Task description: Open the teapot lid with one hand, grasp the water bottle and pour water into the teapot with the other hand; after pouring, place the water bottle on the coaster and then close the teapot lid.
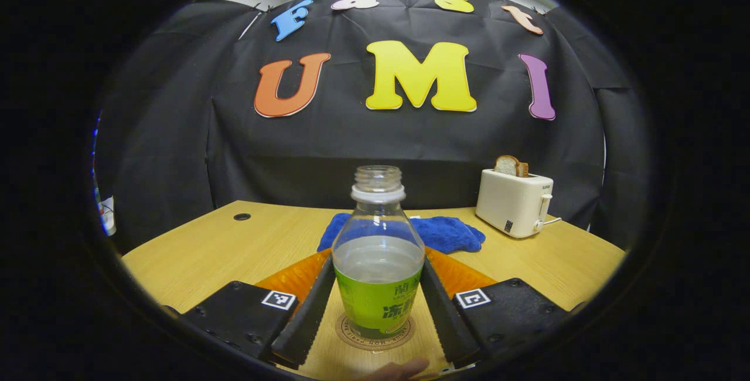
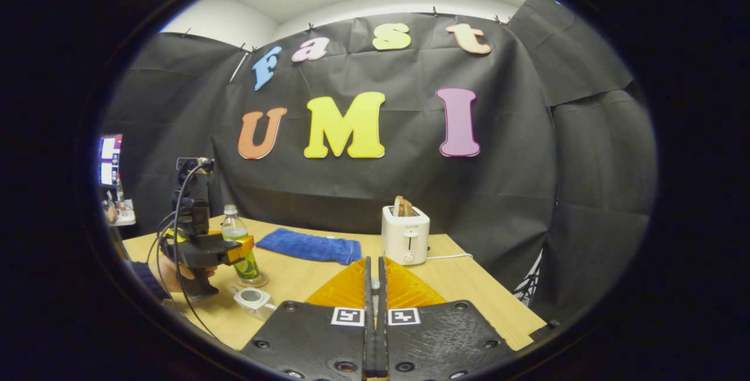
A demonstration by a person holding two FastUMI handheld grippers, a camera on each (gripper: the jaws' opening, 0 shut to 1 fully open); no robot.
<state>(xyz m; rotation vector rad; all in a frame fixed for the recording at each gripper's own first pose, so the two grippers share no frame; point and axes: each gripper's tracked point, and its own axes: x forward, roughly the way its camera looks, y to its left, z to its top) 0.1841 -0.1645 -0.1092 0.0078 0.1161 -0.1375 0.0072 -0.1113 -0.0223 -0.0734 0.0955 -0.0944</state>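
Water bottle (image 1: 378, 264) upright on the coaster (image 1: 375, 334), uncapped, roughly half full, near the front edge of the table (image 1: 205, 252). Left tool (image 1: 375, 310) open around it, 1 finger on each side, each just beside the label and perhaps brushing it, hard to tell at this angle. Same left tool (image 2: 231, 251) seen from the right gripper view, held by a hand (image 2: 170, 272) at the left edge of the table, bottle (image 2: 240, 246) between its fingers. Teapot (image 2: 253, 302) low and small nearer the front edge, mouth seemingly uncovered; lid not made out. Right tool (image 2: 373, 310) closed, fingers pressed together, holding nothing, pointed toward the toaster (image 2: 405, 234) at the back edge. Blue cloth (image 1: 410, 231) lying behind the bottle.

Step in hand, judging by the layout: letting go of the bottle on the coaster. Best done by opening evenly, backing straight out toward the front edge without nudging the label, then fetching the lid.
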